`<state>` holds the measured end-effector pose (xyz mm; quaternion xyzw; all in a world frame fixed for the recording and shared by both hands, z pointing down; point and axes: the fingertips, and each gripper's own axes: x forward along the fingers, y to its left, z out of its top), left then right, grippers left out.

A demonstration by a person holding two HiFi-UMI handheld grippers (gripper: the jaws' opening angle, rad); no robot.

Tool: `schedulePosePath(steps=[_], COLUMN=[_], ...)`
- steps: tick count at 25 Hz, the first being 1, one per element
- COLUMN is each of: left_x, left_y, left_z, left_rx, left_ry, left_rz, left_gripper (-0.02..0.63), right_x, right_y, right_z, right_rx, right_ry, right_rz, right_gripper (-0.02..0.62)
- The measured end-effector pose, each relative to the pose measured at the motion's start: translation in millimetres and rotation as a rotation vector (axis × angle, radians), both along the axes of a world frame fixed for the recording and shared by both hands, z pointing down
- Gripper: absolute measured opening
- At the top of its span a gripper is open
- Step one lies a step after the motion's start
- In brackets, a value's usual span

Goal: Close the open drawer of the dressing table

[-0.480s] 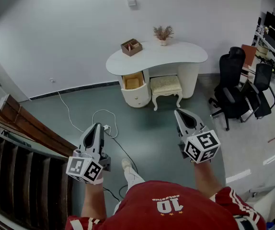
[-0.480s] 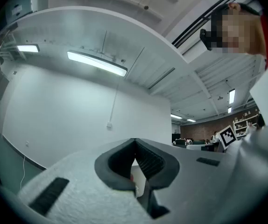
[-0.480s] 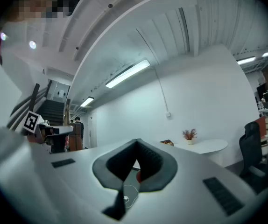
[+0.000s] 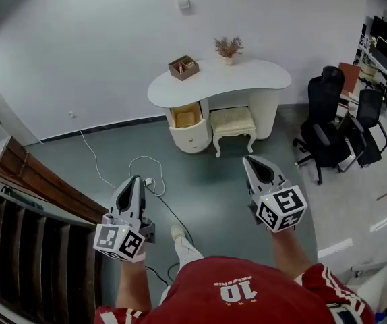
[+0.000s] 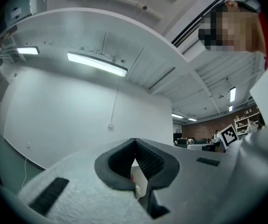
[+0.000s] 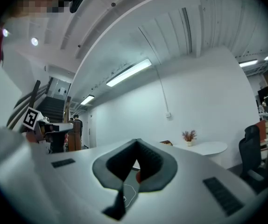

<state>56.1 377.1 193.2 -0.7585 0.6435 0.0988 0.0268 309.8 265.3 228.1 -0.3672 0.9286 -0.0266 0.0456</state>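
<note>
The white dressing table (image 4: 247,78) stands against the far wall. Its top drawer (image 4: 185,115) on the left pedestal is pulled out, its wooden inside showing. My left gripper (image 4: 137,179) is held low at the left, well short of the table, jaws shut with nothing between them. My right gripper (image 4: 247,160) is at the right, also far from the table, jaws shut and empty. In the right gripper view the table top (image 6: 208,147) shows far off. The left gripper (image 5: 135,141) in its own view points up at the wall, tips meeting.
A cushioned stool (image 4: 232,121) sits under the table. A brown box (image 4: 183,67) and a dried plant (image 4: 228,48) are on top. A white cable (image 4: 139,164) lies on the floor. Black office chairs (image 4: 335,130) stand right, a wooden stair rail (image 4: 38,181) left.
Both grippers and the view have crept slightly forward toward the table; the jaws stay shut.
</note>
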Motion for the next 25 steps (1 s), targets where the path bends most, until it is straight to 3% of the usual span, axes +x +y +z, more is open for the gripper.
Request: schedulePosePath(steps=[7, 15, 25], left_x=[-10, -47, -135], left_y=[-10, -35, -110], left_z=[4, 11, 4], left_rx=[-0.004, -0.018, -0.019], left_ry=[-0.005, 0.022, 0.016], left_rz=[0.0, -0.003, -0.007], left_gripper=[0.005, 0.005, 0.005], right_x=[-12, -46, -121], right_y=[-7, -33, -115], right_z=[2, 4, -24], right_rx=[0.0, -0.019, 0.021], right_ry=[-0.014, -0.006, -0.005], right_rz=[-0.002, 0.006, 0.075], right_gripper=[0.003, 0.003, 0.005])
